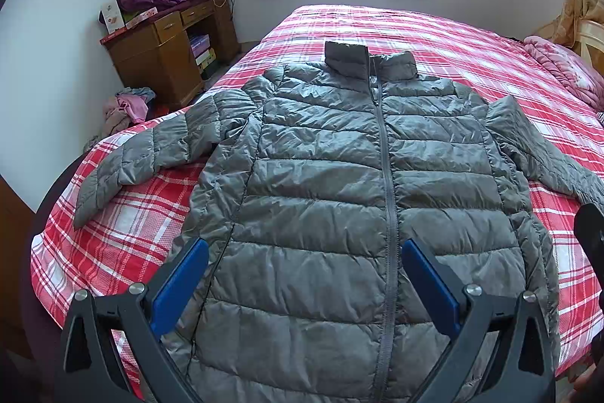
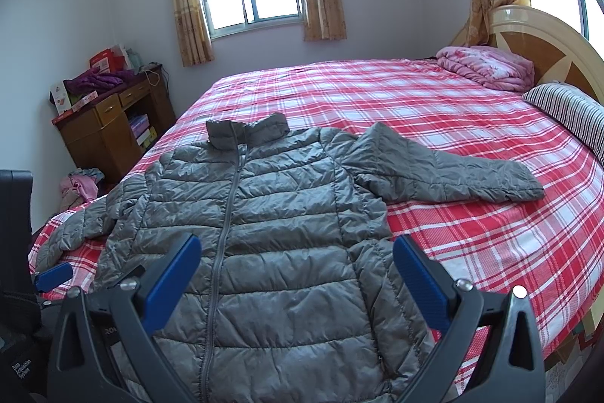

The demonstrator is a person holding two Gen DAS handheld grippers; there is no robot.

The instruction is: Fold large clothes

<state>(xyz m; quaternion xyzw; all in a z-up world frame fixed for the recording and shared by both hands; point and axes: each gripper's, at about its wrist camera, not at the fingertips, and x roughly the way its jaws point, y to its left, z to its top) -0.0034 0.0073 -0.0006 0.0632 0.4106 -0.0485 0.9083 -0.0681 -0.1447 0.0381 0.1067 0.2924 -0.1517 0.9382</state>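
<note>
A grey quilted puffer jacket (image 1: 339, 176) lies flat, front up and zipped, on a red plaid bed (image 1: 113, 221), with both sleeves spread out to the sides. It also shows in the right wrist view (image 2: 271, 214). My left gripper (image 1: 305, 244) is open and empty above the jacket's lower hem, its blue pads (image 1: 181, 286) wide apart. My right gripper (image 2: 296, 240) is open and empty above the hem's right half. The left gripper's blue tip (image 2: 53, 276) shows at the left edge of the right wrist view.
A wooden desk (image 1: 166, 51) with boxes and purple cloth stands by the far left wall, with a clothes pile (image 1: 128, 104) on the floor. A folded pink quilt (image 2: 487, 67), a striped pillow (image 2: 570, 112) and the headboard (image 2: 543, 44) are at the bed's right.
</note>
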